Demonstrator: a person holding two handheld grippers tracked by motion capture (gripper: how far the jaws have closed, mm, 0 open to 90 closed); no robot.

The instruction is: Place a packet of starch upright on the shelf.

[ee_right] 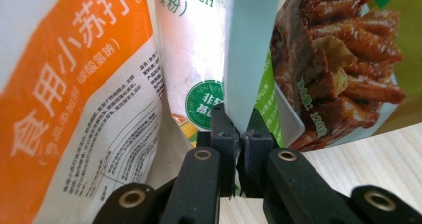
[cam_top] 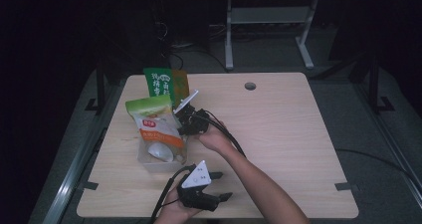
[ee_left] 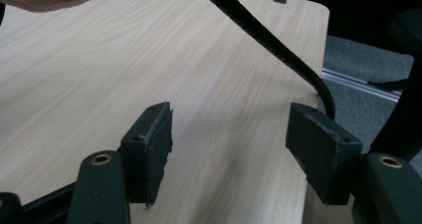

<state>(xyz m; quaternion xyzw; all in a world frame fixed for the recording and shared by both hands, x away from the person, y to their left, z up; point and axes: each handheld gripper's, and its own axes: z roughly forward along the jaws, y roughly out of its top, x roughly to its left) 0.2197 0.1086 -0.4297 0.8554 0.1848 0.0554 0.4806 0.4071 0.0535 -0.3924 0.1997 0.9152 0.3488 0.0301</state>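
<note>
A: Where's the pale packet edge [ee_right: 247, 59]?
B: Pinched between the right gripper [ee_right: 239, 139]'s 2 jaws, beside the orange bag [ee_right: 74, 109].
A: Left gripper [ee_left: 229, 149]?
B: Jaws spread over bare table [ee_left: 149, 50].

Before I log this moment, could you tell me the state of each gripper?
Left gripper: open, holding nothing, above the table.
Right gripper: closed on a pale flat packet.

lab | dark room | bare wooden table [cam_top: 278, 129] | metal stand [cam_top: 268, 20]

An orange-and-white pouch [ee_right: 74, 99] stands beside a green-printed white bag [ee_right: 191, 50], on a pale wood-grain table [cam_top: 278, 129].
</note>
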